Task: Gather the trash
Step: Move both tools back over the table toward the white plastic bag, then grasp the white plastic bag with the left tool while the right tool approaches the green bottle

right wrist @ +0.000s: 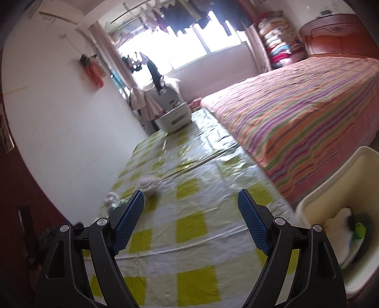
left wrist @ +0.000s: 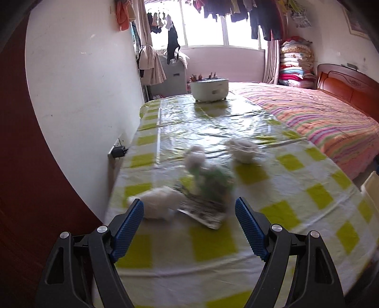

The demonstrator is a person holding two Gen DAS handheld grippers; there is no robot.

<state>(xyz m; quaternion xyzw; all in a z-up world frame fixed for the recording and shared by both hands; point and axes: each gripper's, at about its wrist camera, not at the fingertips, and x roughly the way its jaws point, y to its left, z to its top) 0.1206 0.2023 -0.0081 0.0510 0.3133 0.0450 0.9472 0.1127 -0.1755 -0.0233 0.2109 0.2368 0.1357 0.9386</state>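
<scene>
Checked tablecloth (right wrist: 189, 225) bare beside bin (right wrist: 331, 189) at table edge, both grippers (left wrist: 189, 208) (right wrist: 190, 201) spread, empty.

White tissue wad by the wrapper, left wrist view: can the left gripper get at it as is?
Probably yes. The left gripper is open and empty, and the white tissue wad lies on the tablecloth just ahead of its left finger, with nothing between. The printed wrapper touches it, so both might get pinched.

Bright daylight is coming thru a wide window (left wrist: 222, 30) w/ laundry (left wrist: 239, 14) hanging across it. A white wall (left wrist: 83, 78) is running along the left. A bed (left wrist: 315, 118) w/ striped cover and wooden headboard (left wrist: 348, 85) is sitting beside the checkered bench (left wrist: 296, 180); folded quilts (left wrist: 296, 61) are stacking in the corner.
</scene>
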